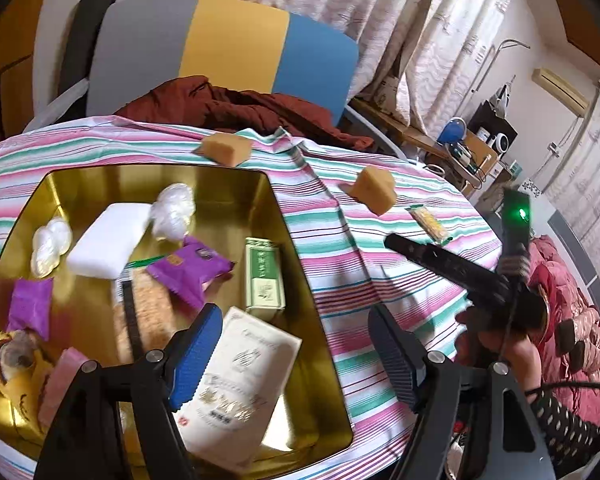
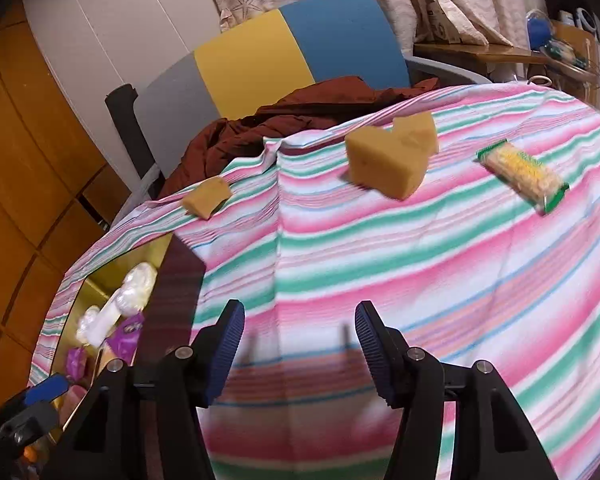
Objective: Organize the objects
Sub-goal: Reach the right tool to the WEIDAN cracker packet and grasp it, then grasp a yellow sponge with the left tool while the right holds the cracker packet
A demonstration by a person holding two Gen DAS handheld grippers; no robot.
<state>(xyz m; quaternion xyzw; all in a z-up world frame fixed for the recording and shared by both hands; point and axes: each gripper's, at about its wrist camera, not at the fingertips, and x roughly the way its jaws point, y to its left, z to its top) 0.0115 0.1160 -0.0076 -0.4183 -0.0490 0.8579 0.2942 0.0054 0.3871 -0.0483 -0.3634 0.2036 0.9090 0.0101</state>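
- Clutter fills the gold metal tin (image 1: 300,240) at near left on the striped cloth (image 2: 380,280): a white printed box (image 1: 240,384) nearest, a yellow plush toy (image 1: 8,364) and pink block (image 1: 60,384) at its near-left corner, then a green carton (image 1: 264,276), purple wrappers (image 1: 188,270), a white foam slab (image 1: 108,244) and crinkled clear plastic wads (image 1: 174,210).
- The tin's raised glossy wall stands between its contents and the open cloth to the right.
- The left gripper (image 1: 296,352) hovers over the tin's near right edge, blue ribbed pads spread wide, released, nothing between them.
- The right gripper (image 2: 300,354) hangs over bare cloth, pads parted, empty.
- Farther right lies a slim snack bar in a clear, green-ended wrapper (image 2: 524,174).
- Two porous tan sponge chunks (image 2: 392,156) sit farther back, well apart, one (image 2: 206,198) near the cloth's far edge.
- Beyond stand a grey, yellow and blue chair (image 1: 220,44) with a rumpled rust-brown garment (image 1: 236,108).
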